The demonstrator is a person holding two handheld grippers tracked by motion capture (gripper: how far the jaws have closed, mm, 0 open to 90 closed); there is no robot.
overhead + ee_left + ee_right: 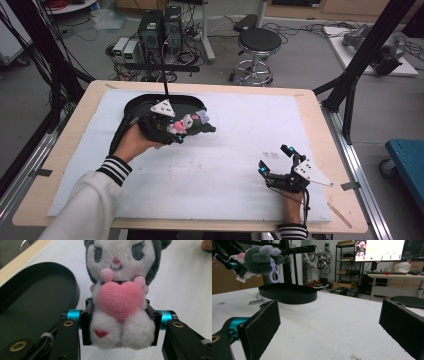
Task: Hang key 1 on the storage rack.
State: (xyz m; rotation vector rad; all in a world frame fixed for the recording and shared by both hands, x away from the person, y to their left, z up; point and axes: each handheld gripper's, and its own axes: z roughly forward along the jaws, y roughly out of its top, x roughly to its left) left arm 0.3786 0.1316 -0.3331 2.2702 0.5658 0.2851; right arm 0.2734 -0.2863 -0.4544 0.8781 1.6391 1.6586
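So the left gripper [176, 131] has its jaws clamped on a grey-and-white plush toy [120, 293] hugging a pink heart [120, 300] — it's held up off the white mat [220, 165], right by the near edge of the black oval tray [142, 103]. The right gripper [276, 159] sits low over the mat's right side, well apart from all that — jaws spread wide with nothing between them.

No legible words, brand names or numbers showing anywhere, monitor [380, 247] in the right gripper view displaying lines too small to read, plush toy [120, 293] carrying only a small red heart mark on its leg, no lettering
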